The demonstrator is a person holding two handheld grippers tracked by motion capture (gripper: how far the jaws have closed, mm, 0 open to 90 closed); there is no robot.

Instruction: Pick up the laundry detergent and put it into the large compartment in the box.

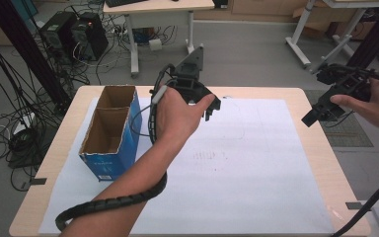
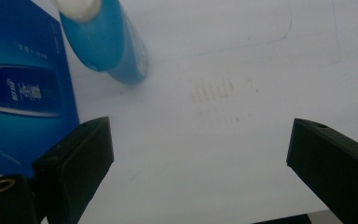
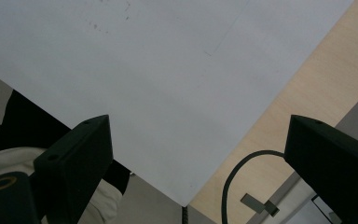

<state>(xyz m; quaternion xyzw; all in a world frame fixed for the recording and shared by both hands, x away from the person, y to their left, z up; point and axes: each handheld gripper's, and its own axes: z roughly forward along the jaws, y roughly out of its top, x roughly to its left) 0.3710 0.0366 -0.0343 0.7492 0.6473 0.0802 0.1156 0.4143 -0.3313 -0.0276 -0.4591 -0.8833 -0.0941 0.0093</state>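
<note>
1. Both your grippers, left gripper [image 2: 200, 158] and right gripper [image 3: 198, 161], have wide-apart jaws holding nothing.
2. Your blue bottle [image 2: 109, 42] lies on the white sheet [image 2: 223, 93] beside the blue box [image 2: 28, 93], its white end [image 2: 77, 7] pointing away from you.

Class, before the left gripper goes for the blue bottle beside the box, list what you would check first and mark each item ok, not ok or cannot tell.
1. Left gripper open, nothing between its fingers: ok.
2. Blue bottle in the left gripper view, ahead of the fingers: ok.
3. Bottle free of the blue box: cannot tell; they sit close together.
4. Box compartments open on top and empty: ok in the high view.
5. Right gripper out of the way at the table's right edge, open: ok.
6. White sheet between gripper and bottle free of obstacles: ok.
</note>
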